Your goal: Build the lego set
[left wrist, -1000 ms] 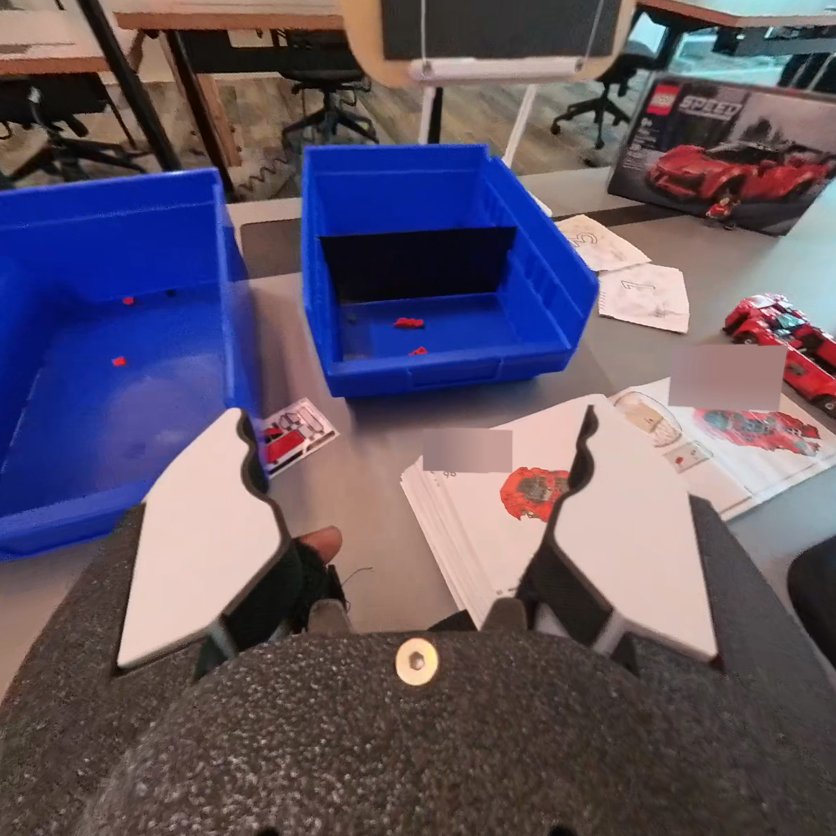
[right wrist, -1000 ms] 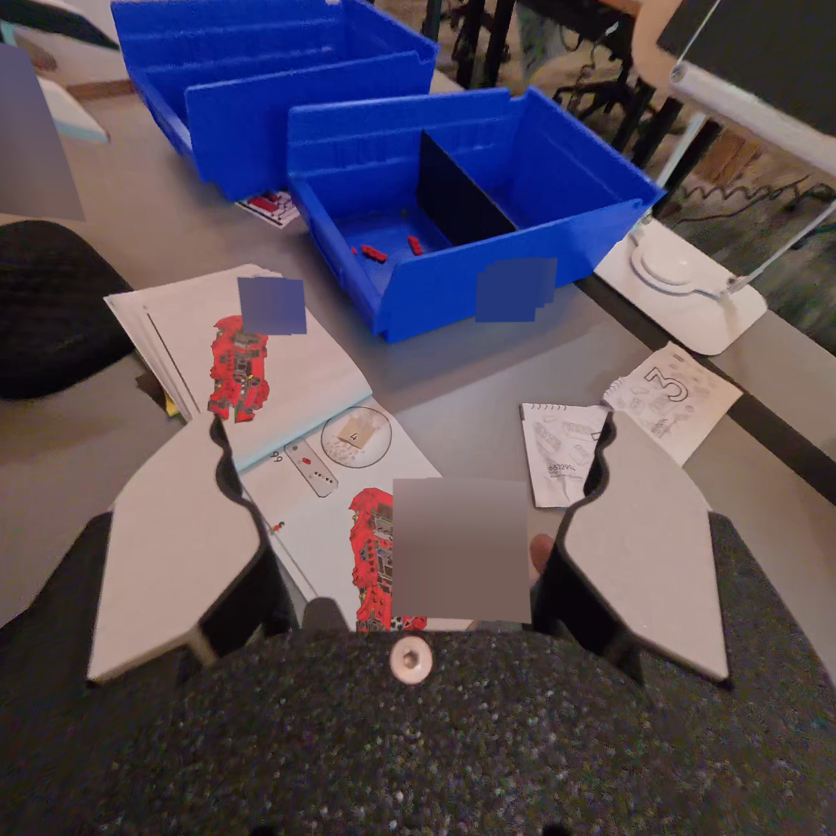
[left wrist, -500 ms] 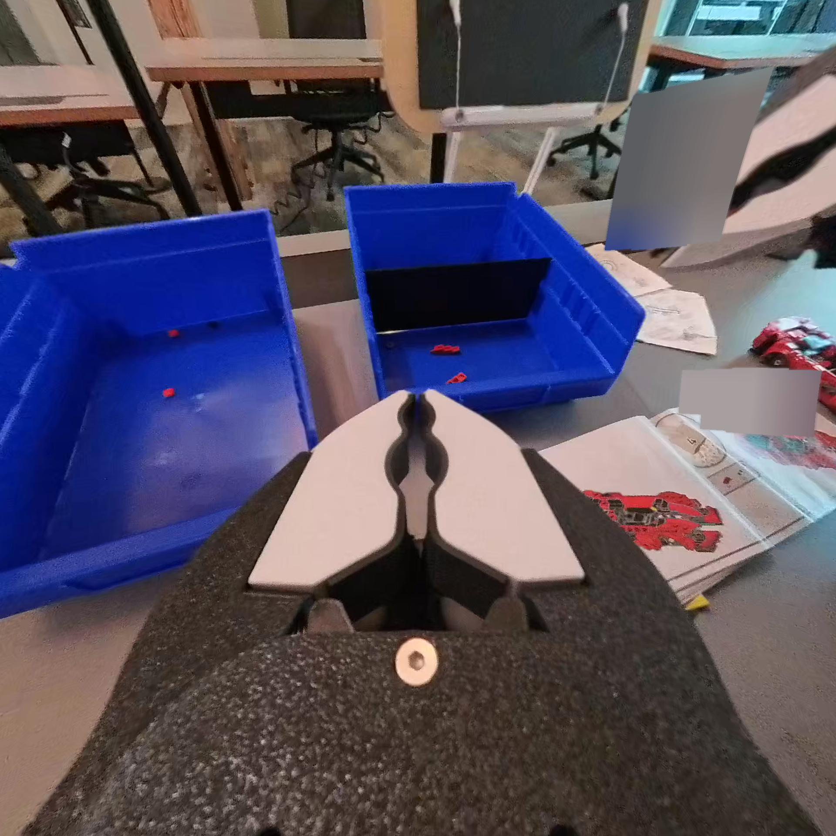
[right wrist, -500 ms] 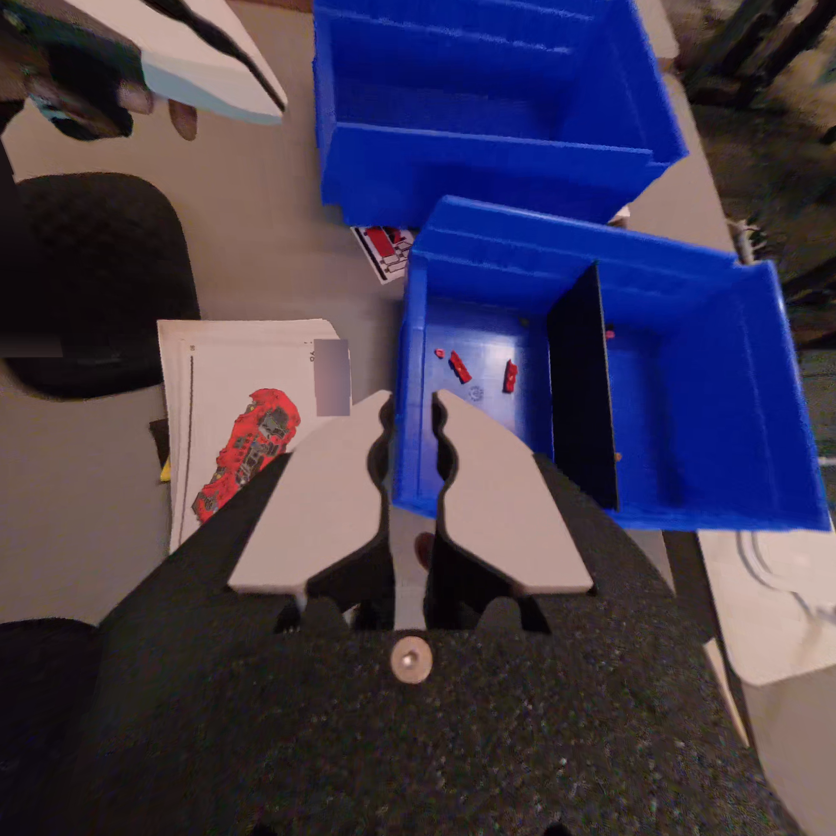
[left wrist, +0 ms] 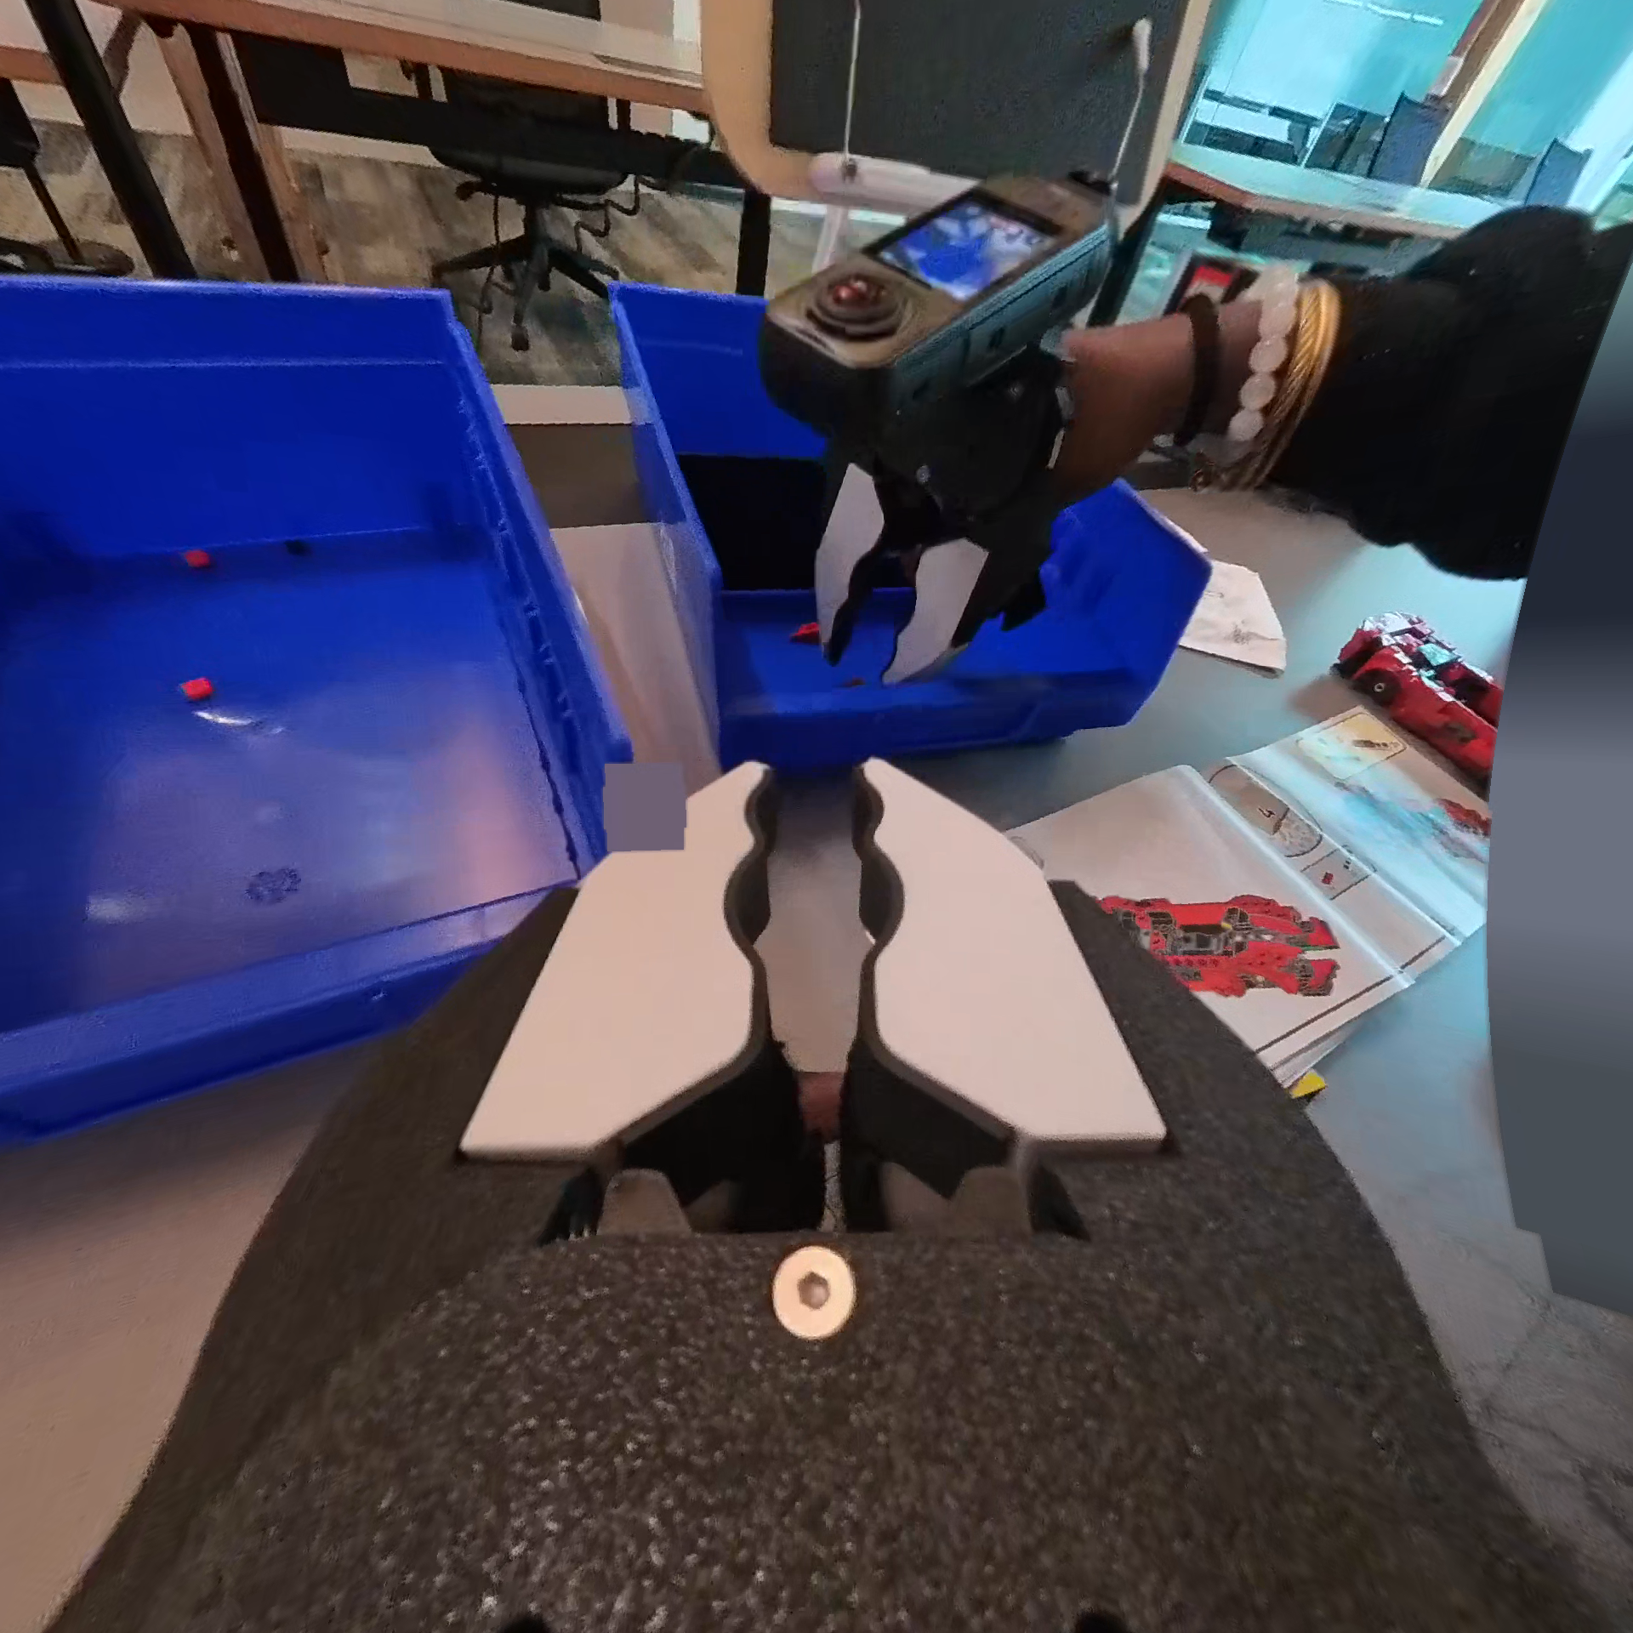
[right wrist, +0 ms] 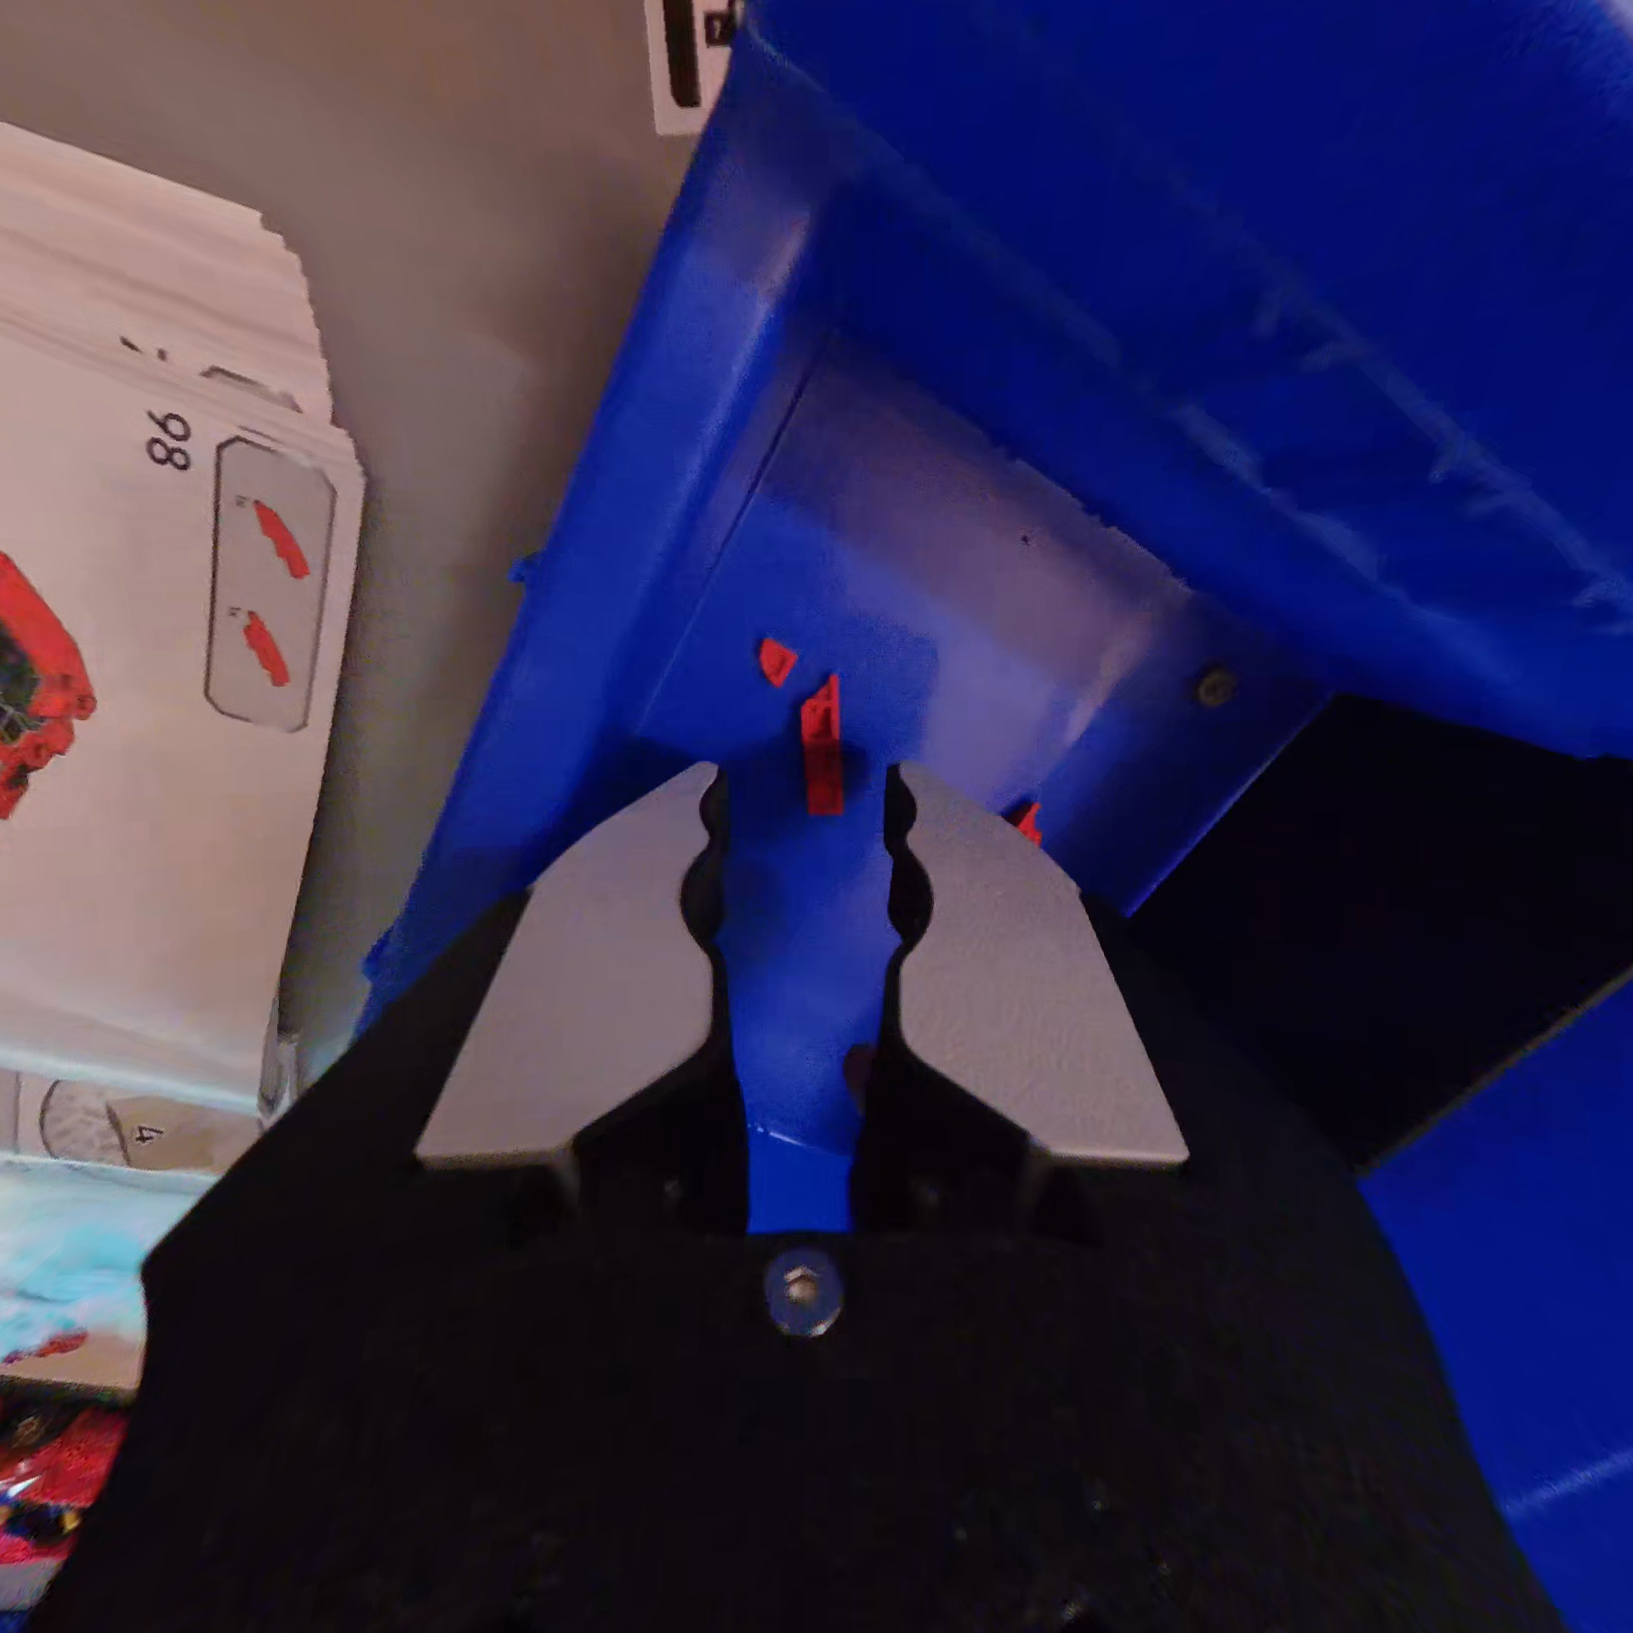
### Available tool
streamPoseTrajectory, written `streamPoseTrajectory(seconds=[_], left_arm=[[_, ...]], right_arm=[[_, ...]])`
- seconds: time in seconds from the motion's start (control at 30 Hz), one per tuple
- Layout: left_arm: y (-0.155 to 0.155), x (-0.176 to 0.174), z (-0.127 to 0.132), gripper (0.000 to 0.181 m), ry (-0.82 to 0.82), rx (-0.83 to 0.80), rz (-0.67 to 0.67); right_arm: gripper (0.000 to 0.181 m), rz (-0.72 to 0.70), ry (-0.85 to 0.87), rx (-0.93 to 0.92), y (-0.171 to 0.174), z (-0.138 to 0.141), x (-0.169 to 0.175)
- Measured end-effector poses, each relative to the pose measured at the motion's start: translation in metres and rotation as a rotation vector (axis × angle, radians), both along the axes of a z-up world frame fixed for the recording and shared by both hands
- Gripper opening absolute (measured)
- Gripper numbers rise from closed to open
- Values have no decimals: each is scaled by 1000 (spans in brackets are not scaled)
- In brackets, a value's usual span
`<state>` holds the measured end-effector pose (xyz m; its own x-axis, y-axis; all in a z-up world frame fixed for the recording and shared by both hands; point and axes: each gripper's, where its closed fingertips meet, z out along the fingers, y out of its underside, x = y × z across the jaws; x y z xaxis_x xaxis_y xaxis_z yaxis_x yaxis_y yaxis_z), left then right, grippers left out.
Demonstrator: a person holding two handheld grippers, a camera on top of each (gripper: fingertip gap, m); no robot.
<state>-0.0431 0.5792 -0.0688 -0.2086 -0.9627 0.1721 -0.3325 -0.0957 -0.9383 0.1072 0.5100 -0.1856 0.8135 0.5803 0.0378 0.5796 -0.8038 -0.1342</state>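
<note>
My right gripper (right wrist: 804,778) is open a narrow way and empty, low inside the front part of the divided blue bin (right wrist: 548,707). A long red piece (right wrist: 822,751) lies on the bin floor just ahead of its fingertips. A small red piece (right wrist: 778,658) lies beyond it, and another (right wrist: 1028,822) is half hidden by the right finger. The left wrist view shows this gripper (left wrist: 870,663) pointing down into that bin (left wrist: 928,716). My left gripper (left wrist: 813,786) is slightly open and empty, above the table in front of the gap between the two bins.
A larger blue bin (left wrist: 265,884) at the left holds a few small red pieces (left wrist: 196,687). An open instruction booklet (left wrist: 1237,928) lies at the right, with the built red car (left wrist: 1423,689) behind it. A black divider (right wrist: 1370,928) splits the divided bin. My right fingertips sit around 20 cm from my left ones.
Both grippers went from wide open to nearly shut. The right one has dropped into the divided bin and parted its jaws a little. The left jaws have also parted slightly.
</note>
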Motion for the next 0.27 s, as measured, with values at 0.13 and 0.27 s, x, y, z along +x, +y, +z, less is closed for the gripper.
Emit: streamPoseTrajectory(seconds=[0.13, 0.27], left_arm=[[3, -1, -2, 17, 10, 36, 16], [-15, 2, 11, 33, -108, 118, -77]], right_arm=[[9, 14, -7, -47, -2, -11, 4], [9, -84, 74, 27, 0, 11, -4]])
